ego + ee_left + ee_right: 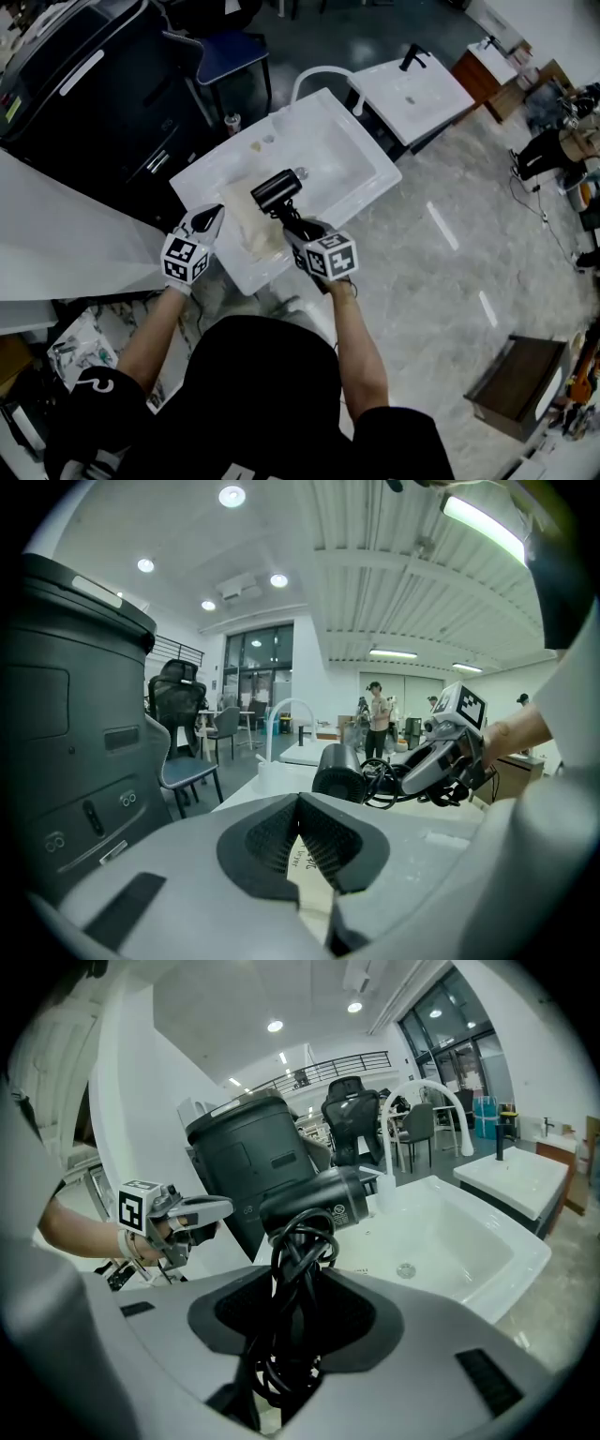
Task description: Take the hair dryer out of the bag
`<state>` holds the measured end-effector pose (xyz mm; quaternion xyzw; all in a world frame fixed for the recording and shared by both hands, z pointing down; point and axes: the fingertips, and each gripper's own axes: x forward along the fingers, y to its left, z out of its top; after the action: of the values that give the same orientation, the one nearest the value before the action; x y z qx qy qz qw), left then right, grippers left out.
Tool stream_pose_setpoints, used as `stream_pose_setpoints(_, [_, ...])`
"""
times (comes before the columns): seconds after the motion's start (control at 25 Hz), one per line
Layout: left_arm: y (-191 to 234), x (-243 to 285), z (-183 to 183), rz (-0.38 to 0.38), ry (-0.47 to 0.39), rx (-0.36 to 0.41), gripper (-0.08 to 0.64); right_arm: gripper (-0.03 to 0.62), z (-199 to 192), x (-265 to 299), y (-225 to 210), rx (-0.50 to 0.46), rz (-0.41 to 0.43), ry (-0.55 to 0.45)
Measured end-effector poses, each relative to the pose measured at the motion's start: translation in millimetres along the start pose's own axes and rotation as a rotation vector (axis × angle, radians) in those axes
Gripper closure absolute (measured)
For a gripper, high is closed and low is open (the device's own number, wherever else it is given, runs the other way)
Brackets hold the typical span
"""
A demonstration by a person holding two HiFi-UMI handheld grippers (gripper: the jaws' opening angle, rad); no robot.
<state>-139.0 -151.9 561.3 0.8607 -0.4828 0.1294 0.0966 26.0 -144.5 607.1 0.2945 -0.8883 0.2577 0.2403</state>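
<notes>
Over the white sink (366,159), my right gripper (289,223) clamps the hair dryer (277,187) by its cord-wrapped handle, clear of the bag (248,225); my left gripper (208,220) pinches the bag's edge, apparently anchoring it.

White rectangular basin (375,173) standing on grey marbled floor (450,272). Pale cream bag (246,220) lying crumpled in basin's near left part, reaching up to near rim. White arched faucet (317,77) rising from far edge. Small bottle (232,122) upright at far left corner, beside faucet base. Two small pale bits (263,142) on far left rim, too small to identify. Round drain (405,1269) in bowl bottom, right of bag.
</notes>
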Motion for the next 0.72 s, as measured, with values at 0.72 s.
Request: stream_pose_setpoints(0.72, [91.7, 20.9, -24.2, -0.040, 0.053, -0.055, 0.561, 0.439, 6.1, 142.4, 4.3, 0.048, 0.034, 0.135])
